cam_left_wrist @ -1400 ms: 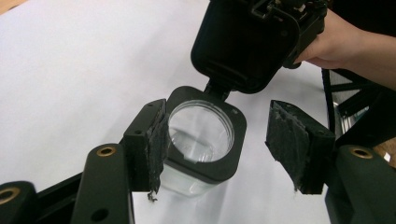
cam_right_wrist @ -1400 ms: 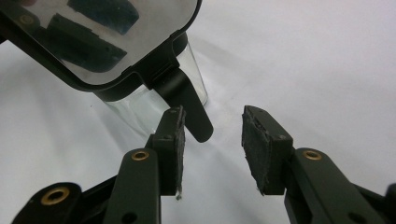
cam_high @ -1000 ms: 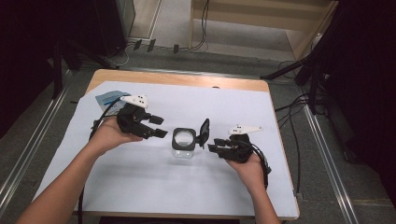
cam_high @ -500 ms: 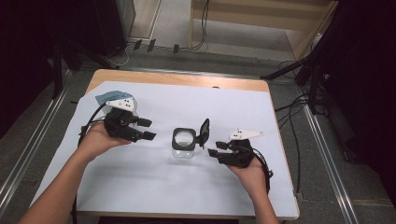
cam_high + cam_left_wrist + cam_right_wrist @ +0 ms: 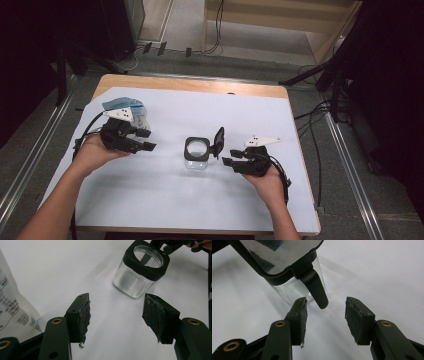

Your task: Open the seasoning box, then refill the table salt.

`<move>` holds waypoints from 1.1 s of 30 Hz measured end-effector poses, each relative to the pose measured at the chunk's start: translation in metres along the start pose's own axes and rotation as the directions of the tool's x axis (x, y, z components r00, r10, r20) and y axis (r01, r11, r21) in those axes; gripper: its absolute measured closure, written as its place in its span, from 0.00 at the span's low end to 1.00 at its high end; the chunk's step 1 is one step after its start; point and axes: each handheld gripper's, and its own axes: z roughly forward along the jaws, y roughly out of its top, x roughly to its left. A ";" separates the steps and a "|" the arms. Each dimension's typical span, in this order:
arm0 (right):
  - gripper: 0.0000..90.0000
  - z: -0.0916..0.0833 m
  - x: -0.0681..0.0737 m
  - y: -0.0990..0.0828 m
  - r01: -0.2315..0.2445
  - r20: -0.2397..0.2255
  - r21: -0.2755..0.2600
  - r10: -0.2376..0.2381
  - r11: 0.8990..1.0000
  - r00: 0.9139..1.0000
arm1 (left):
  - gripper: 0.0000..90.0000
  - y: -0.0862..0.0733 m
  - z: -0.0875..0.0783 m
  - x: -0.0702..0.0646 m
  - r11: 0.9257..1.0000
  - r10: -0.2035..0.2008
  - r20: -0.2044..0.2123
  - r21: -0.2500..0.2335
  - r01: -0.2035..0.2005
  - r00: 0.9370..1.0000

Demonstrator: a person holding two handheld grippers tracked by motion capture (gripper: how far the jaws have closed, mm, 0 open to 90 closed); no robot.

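A clear square jar (image 5: 196,155) with a black rim stands upright mid-table, its hinged lid (image 5: 218,140) swung up on the right side. My left gripper (image 5: 148,140) is open and empty, well to the left of the jar and pointing at it; the left gripper view shows the jar (image 5: 135,277) ahead of the spread pads (image 5: 83,317). My right gripper (image 5: 229,159) sits just right of the jar. Its jaws have just been opening and hold nothing. In the right gripper view the lid (image 5: 277,255) and its latch tab (image 5: 315,290) hang just ahead of the tips, untouched.
A printed plastic bag (image 5: 127,107) lies at the back left, just behind my left hand, and its edge (image 5: 12,302) appears in the left gripper view. A white sheet (image 5: 165,210) covers the wooden table. Cables trail from both grippers.
My left hand has drawn back to the left, away from the jar and toward the bag. The right gripper stayed by the lid, and its jaws stand wider.
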 end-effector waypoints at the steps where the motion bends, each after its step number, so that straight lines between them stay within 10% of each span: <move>1: 0.60 0.000 0.000 0.000 0.000 0.001 0.003 0.000 1.000 1.000 | 0.45 -0.001 -0.001 0.001 1.000 -0.004 0.003 -0.003 0.004 1.000; 33: 0.61 0.004 -0.005 0.004 -0.009 -0.011 -0.010 0.009 1.000 1.000 | 0.46 -0.031 -0.051 0.032 0.989 -0.135 -0.098 -0.081 0.127 0.986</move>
